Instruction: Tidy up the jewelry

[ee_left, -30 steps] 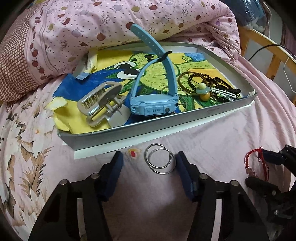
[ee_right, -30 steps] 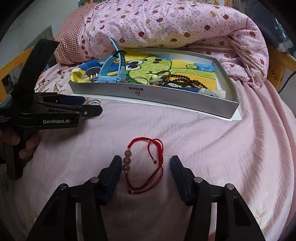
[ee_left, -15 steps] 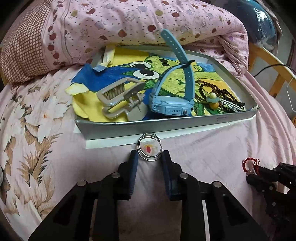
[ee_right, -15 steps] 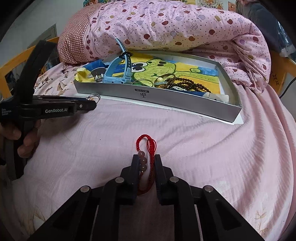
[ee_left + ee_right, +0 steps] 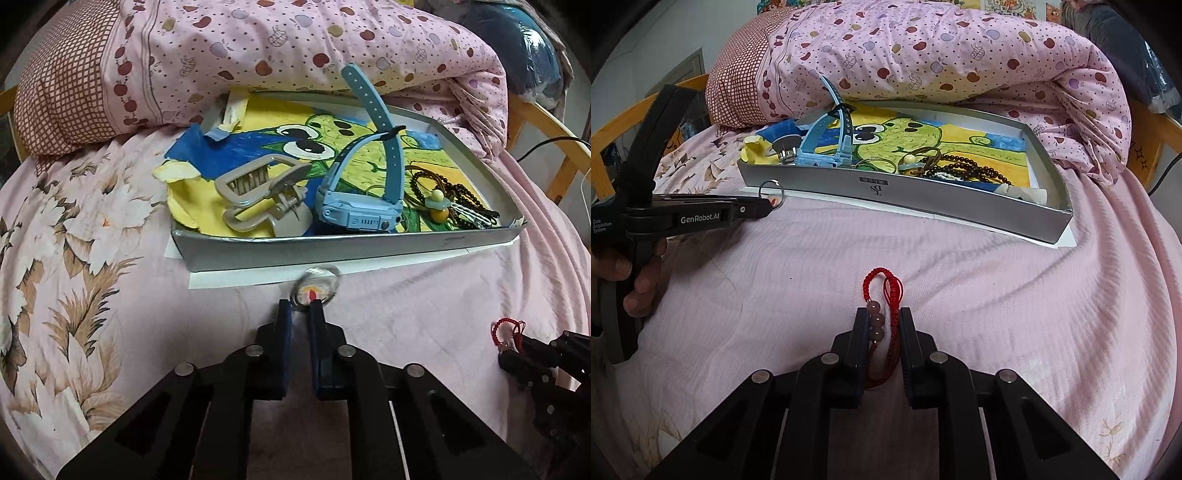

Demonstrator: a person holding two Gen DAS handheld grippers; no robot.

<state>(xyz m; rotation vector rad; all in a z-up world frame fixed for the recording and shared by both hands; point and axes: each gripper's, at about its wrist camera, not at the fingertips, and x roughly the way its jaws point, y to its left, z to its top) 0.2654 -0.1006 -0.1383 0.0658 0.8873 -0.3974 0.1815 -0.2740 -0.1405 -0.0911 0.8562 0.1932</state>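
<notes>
Both grippers have something pinched. The left gripper is closed on a pair of thin silver hoop rings, held just in front of the silver tray. The right gripper is clamped on a red cord bracelet with pinkish beads, low over the pink bedsheet. A blue smartwatch, a hair claw clip and dark beads sit in the tray.

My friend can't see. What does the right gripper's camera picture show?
The right gripper pinches a red bracelet on a pink bedsheet. Beyond it sits a tray of jewelry and a blue watch, while the left gripper holds silver rings.
</notes>
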